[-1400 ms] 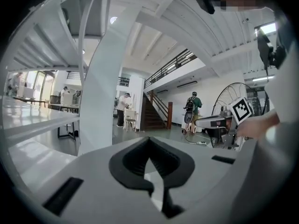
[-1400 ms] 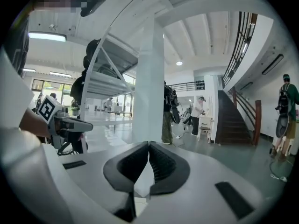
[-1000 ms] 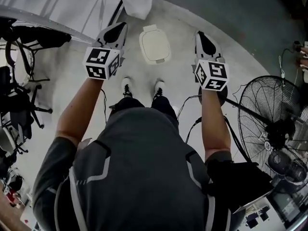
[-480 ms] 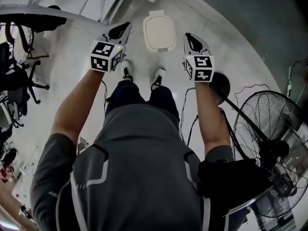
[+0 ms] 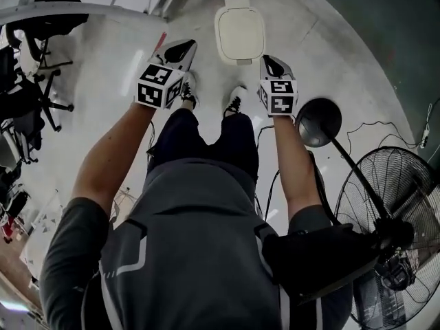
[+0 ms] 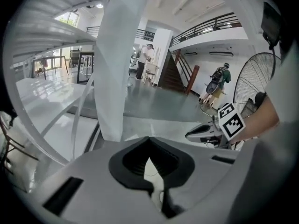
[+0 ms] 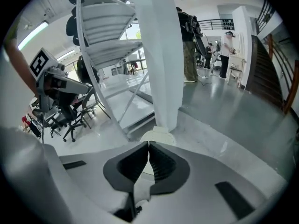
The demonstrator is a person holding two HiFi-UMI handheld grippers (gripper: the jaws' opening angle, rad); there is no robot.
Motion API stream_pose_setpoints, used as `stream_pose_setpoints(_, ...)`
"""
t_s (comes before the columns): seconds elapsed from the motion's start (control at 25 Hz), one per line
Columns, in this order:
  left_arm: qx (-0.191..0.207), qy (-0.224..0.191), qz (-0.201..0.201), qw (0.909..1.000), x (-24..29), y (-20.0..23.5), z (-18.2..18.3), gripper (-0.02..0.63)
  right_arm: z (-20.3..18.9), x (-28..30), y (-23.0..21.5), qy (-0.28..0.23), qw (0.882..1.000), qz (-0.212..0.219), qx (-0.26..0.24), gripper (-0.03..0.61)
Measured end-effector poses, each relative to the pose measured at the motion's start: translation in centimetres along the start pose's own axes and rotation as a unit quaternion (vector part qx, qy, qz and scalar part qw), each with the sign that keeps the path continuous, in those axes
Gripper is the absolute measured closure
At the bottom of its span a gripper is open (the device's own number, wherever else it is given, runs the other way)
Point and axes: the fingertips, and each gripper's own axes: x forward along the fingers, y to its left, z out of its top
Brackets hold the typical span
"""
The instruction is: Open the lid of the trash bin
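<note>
From the head view, the cream, rounded-rectangular plastic trash bin point(image 5: 239, 33) stands on the smooth pale floor point(image 5: 313, 43) with its lid down. It is just ahead of the person's shoes point(image 5: 236, 103) and beyond the left gripper point(image 5: 180, 49) and right gripper point(image 5: 273, 65), touching neither.

In the left gripper view, the ribbed black jaws meet at their tips and hold nothing.

In the right gripper view, the jaws are likewise pressed together and empty. The bin's lid shows just past them, in front of a smooth white column point(image 7: 156, 55).
</note>
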Motion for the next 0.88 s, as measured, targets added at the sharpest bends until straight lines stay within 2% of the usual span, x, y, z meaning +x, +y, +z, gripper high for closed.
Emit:
stream_pose_setpoints(0.2, -0.009, 0.036, -0.002, 0.9993, 1.4, 0.4, -4.1, 0.606, -4.2, 3.7, 0.7, 0.033, 0.999, 0.003, 0.014, 0.549)
stream_pose_setpoints(0.4, -0.061, 0.044, 0.002, 0.9971, 2.9, 1.1, -7.1, 0.606, -8.1, 7.2, 1.0, 0.064, 0.997, 0.004, 0.029, 0.549)
stream_pose_setpoints(0.6, -0.060, 0.072, -0.008, 0.9956, 5.0, 0.8, -10.8, 0.606, -11.4, 10.1, 0.3, 0.086, 0.996, -0.005, 0.037, 0.549)
stream_pose_setpoints(0.88, -0.059, 0.084, -0.021, 0.9944, 6.5, 1.7, -12.9, 0.606, -14.9, 14.3, 0.5, 0.114, 0.993, 0.003, 0.040, 0.548)
